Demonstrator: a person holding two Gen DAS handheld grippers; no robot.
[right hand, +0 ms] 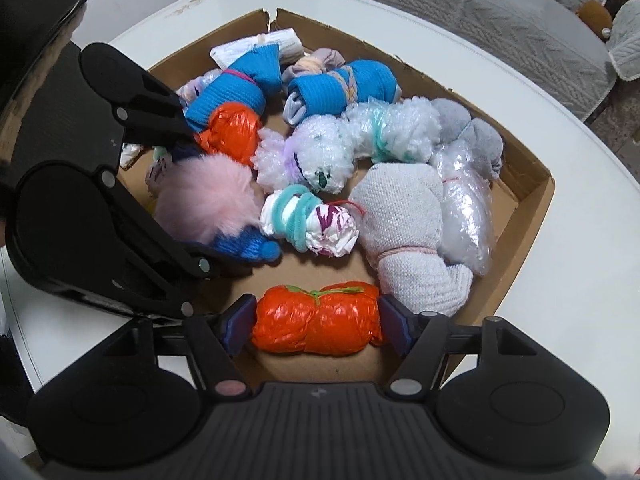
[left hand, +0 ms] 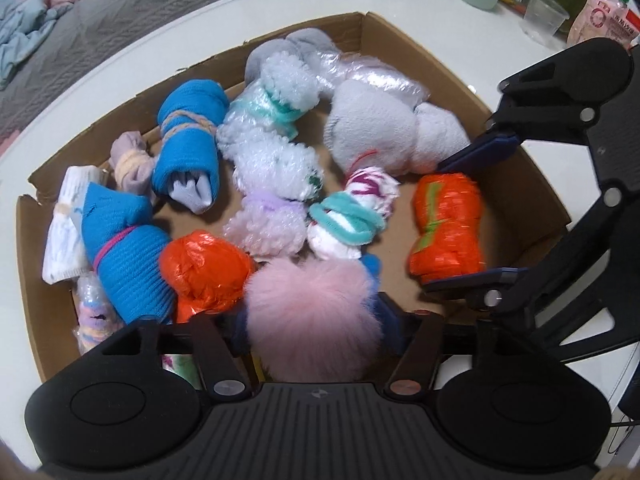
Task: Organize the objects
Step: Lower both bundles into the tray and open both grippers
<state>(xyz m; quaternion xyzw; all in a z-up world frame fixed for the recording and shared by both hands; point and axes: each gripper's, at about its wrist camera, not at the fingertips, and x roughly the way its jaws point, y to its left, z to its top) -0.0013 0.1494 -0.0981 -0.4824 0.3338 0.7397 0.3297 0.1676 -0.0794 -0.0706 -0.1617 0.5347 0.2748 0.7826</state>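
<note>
White table point(right hand: 560, 240); orange bundle point(right hand: 318, 320) between right fingers point(right hand: 240, 322).

Your left wrist camera looks steeply down, close over the shallow brown cardboard box point(left hand: 404, 52) on the white tabletop point(left hand: 460, 40). Your right wrist camera faces the same box point(right hand: 532, 208) from its opposite side. Both views share the box's bundles.

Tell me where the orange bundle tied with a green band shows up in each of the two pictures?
Left wrist view: orange bundle with the green band lies at the right, between the right hand-held gripper's blue pads.
Right wrist view: same bundle sits bottom centre, between that gripper's own fingers.
Shared landmark: the fluffy pink pompom in the cardboard box.
</note>
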